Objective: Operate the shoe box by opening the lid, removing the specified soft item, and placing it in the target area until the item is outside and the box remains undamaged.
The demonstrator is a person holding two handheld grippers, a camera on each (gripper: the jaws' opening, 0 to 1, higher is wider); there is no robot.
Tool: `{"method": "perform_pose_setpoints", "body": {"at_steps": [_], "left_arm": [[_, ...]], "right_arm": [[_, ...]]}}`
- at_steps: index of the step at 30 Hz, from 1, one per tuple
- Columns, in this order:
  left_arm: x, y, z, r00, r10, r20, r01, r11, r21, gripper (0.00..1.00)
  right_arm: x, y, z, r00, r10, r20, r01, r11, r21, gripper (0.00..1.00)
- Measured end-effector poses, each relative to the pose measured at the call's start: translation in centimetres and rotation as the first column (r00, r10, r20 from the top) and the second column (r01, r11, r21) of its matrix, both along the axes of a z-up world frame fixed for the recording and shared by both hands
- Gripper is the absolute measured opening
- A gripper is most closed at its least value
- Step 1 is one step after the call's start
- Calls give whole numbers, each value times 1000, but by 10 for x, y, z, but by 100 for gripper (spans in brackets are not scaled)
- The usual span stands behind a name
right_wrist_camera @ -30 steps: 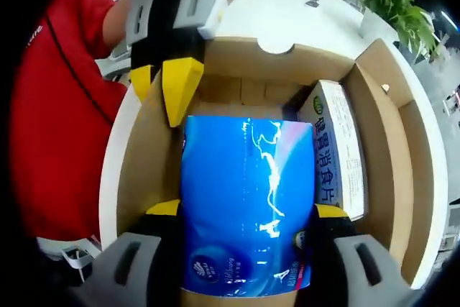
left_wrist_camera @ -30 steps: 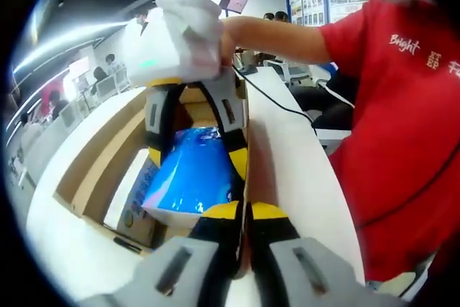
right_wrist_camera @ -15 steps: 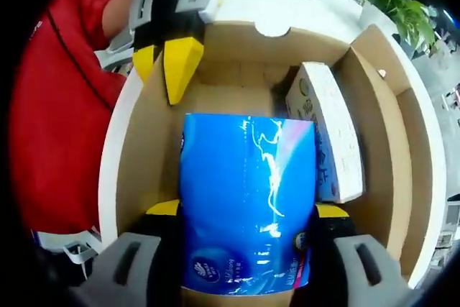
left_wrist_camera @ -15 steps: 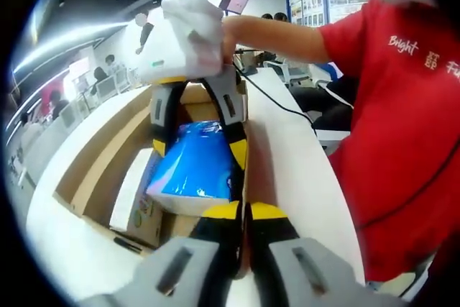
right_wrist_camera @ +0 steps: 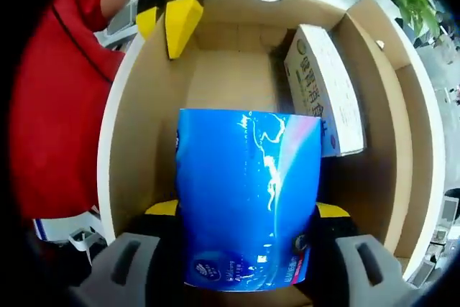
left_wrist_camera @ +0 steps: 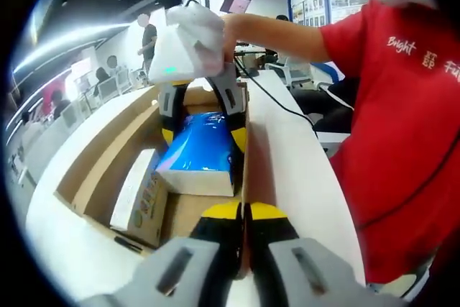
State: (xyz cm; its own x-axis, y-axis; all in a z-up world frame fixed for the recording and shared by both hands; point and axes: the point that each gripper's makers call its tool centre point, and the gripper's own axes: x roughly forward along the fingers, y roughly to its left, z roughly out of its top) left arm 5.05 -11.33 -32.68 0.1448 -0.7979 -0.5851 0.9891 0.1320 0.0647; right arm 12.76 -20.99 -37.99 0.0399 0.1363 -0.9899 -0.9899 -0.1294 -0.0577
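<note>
1. Your right gripper [right_wrist_camera: 244,213] has its jaws clamped on the two sides of the blue soft pack [right_wrist_camera: 248,199]. The pack hangs inside the open shoe box [right_wrist_camera: 136,127], above its floor and not yet past the rim.
2. Your left gripper [left_wrist_camera: 241,213] has its jaws pinched nearly together on the box's near side wall [left_wrist_camera: 246,134], steadying it.
3. Risk: the pack is slick and squashy. Tilt it or jerk it on the way up and it may slide out of the jaws and drop back in.
4. Risk: the pack sits close to the wall you are pinching. Drag it sideways across the rim and the cardboard could bend or tear.
5. Risk: the white carton [right_wrist_camera: 323,91] leans against the far wall, just beside the pack. A swing that way may knock it or snag on it.
6. Risk: squeeze harder with the left and you may crease the wall. Let go early and the box may lift with the pack.
7. Count: one shoe box, one blue soft pack, one white carton, two grippers.
8. The lid cannot be picked out for certain from these angles.
</note>
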Motion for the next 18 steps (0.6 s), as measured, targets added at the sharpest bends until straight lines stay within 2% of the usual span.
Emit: {"method": "perform_pose_setpoints", "body": {"at_steps": [2,6,9,15,18], "left_arm": [[0,0,0,1000,0,0,0,1000,1,2],[-1,0,0,1000,-3,-7,4,1000,7,2],[-1,-1,0,1000,-1,-9,1,1000,8,2],[0,-1,-1,1000,8,-7,-8,1000,10,2],[1,0,-1,1000,12,-9,-12,1000,6,2]], "right_arm": [[0,2,-1,1000,0,-1,0,1000,-10,73],[0,-1,-10,1000,-9,5,9,996,-86,77],[0,0,-14,1000,-12,10,13,994,-104,79],[2,-1,-19,999,-30,-36,24,985,-173,83],[1,-1,-19,999,-30,-30,23,977,-211,83]]}}
